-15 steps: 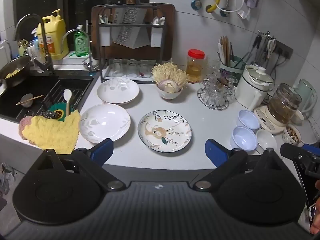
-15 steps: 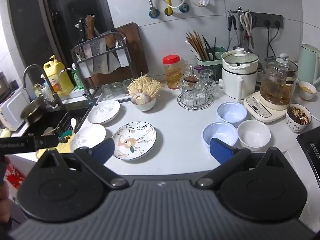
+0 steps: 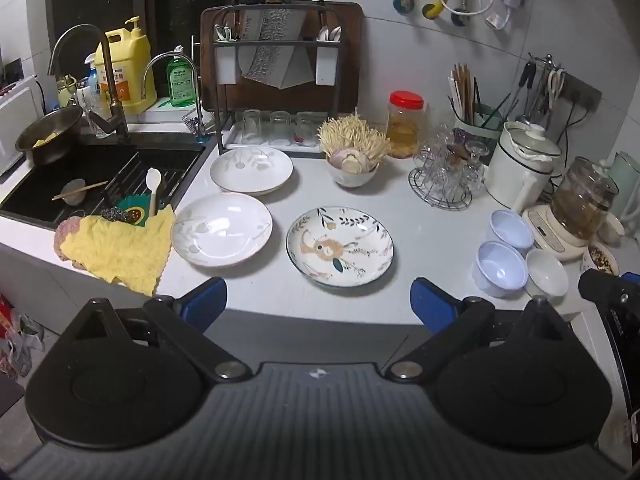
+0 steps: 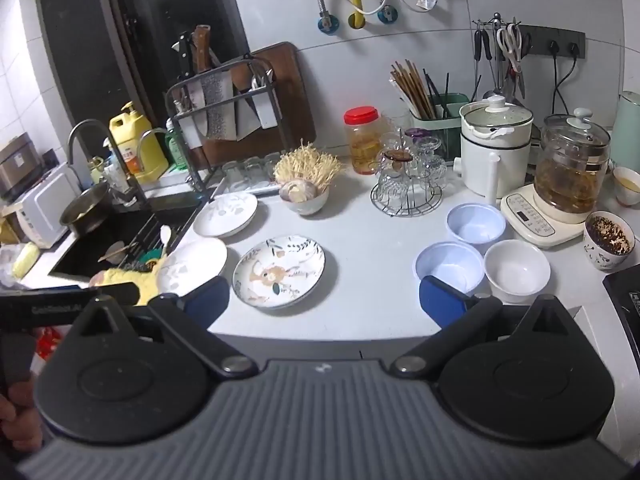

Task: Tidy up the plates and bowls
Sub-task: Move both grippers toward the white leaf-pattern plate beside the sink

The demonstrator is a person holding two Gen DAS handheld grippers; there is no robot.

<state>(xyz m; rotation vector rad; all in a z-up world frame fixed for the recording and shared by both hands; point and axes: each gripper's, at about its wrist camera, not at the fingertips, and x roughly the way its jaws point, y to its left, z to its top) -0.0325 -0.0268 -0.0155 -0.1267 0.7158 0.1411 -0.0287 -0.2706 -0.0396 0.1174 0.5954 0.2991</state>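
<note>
I see three plates on the white counter (image 3: 420, 216). The patterned plate (image 3: 340, 246) lies nearest my left gripper (image 3: 318, 300), ahead of it and between its two blue pads (image 3: 206, 296). Two white plates lie to its left: the near white plate (image 3: 222, 229) just beside the yellow cloth (image 3: 120, 250), and the far white plate (image 3: 251, 170) behind it, in front of the knife rack (image 3: 276, 68).

Three bowls are grouped at the right. In the right wrist view, the near blue bowl (image 4: 448, 266) sits just ahead of the right pad of my right gripper (image 4: 324, 298), the far blue bowl (image 4: 476, 224) behind it, and the white bowl (image 4: 517, 270) beside them. All three appear empty.

Both grippers stand fully open, holding nothing and touching nothing, short of the counter edge.

Around the plates:
- a bowl of mushrooms (image 3: 352, 156) behind the patterned plate
- a wire stand of glasses (image 3: 444, 176) to its right
- a red-lidded jar (image 3: 405, 124) at the wall
- a white pot (image 3: 520, 164) and a glass kettle (image 3: 582, 200) behind the bowls
- a cup of dark contents (image 4: 608, 240) at far right

The sink (image 3: 100, 184) at left holds utensils; a metal pan (image 3: 48, 134) sits on its rim. The wall is grey tile
</note>
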